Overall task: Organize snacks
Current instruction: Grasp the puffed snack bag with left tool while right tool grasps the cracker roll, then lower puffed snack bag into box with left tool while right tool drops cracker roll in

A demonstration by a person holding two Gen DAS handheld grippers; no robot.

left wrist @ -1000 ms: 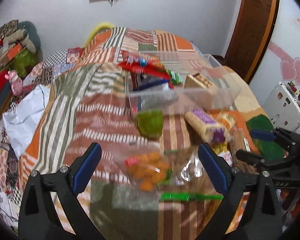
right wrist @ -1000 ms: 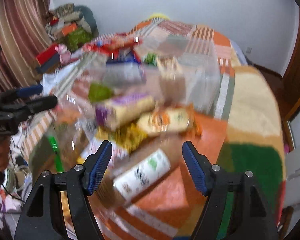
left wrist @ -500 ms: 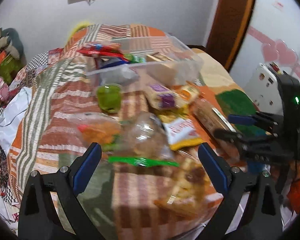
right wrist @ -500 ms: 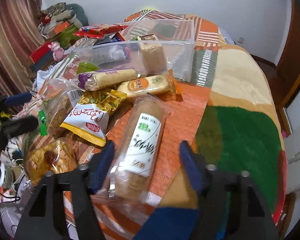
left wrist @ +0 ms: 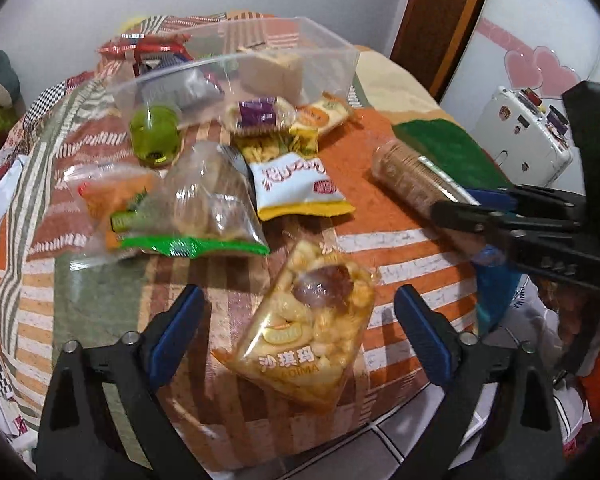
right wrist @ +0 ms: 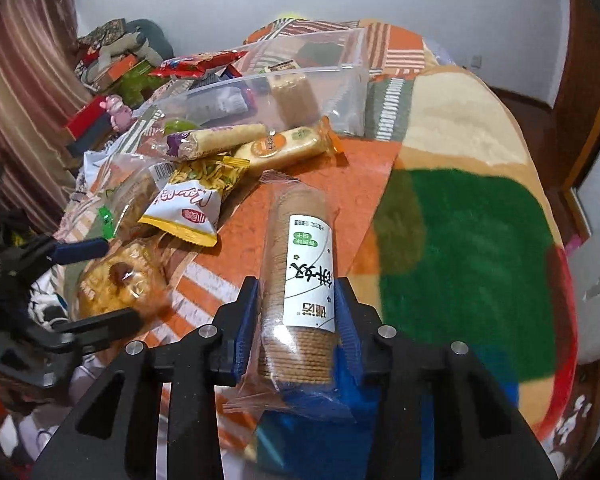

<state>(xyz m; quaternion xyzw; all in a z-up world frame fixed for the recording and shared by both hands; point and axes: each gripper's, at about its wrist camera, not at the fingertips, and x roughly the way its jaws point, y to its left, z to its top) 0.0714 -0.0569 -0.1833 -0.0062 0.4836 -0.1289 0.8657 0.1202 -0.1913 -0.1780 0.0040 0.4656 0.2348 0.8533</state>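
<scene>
Just changed: half a second ago my right gripper (right wrist: 296,316) stood spread either side of the cracker sleeve (right wrist: 300,272); now its pads press the near end.
Meaning: I judge the pick is secured; the lift comes next.
Sleeve to jaws: between them, lengthwise, far end pointing at the clear bin (right wrist: 284,80).
Left gripper (left wrist: 296,320): spread, empty, over the yellow snack bag (left wrist: 312,332), left of the sleeve.
Bin: beyond the sleeve, partly filled.

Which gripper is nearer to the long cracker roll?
Right. The right gripper is shut on the cracker roll; the left gripper hangs open over a yellow snack bag, apart.
</scene>
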